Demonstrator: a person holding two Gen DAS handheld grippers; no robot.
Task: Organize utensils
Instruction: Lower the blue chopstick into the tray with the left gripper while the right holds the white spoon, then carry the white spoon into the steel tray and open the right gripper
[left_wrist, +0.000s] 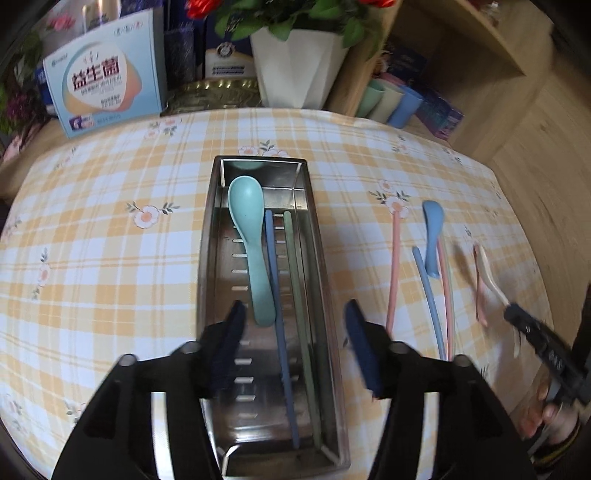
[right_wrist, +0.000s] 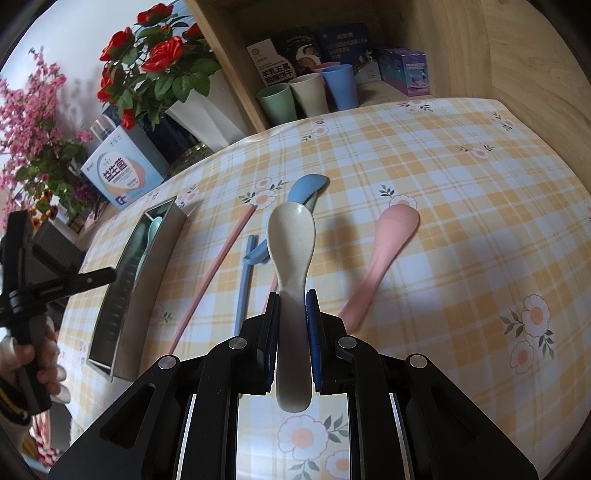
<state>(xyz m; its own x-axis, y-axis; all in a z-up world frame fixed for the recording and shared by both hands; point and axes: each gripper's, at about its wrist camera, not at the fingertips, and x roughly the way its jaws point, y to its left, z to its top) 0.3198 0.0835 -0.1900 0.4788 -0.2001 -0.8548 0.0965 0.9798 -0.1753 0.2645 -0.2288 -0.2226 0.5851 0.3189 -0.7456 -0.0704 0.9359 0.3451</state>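
A steel utensil tray (left_wrist: 210, 236) lies on the checked tablecloth; it holds a teal spoon (left_wrist: 248, 229), a blue chopstick (left_wrist: 279, 314) and a green chopstick (left_wrist: 301, 314). My left gripper (left_wrist: 293, 314) is open and empty, hovering over the tray's near half. My right gripper (right_wrist: 292, 299) is shut on the handle of a beige spoon (right_wrist: 291, 236), lifted above the cloth; the tray shows at its left (right_wrist: 147, 266). On the cloth lie a pink spoon (right_wrist: 384, 243), a blue spoon (right_wrist: 306, 186), a pink chopstick (right_wrist: 218, 266) and a blue chopstick (right_wrist: 245, 280).
A white flowerpot (left_wrist: 299, 66) with red roses and a light blue box (left_wrist: 107, 74) stand behind the tray. Pastel cups (right_wrist: 310, 92) and boxes sit in a wooden shelf (right_wrist: 461, 44) at the back right. A wooden wall borders the table's right side.
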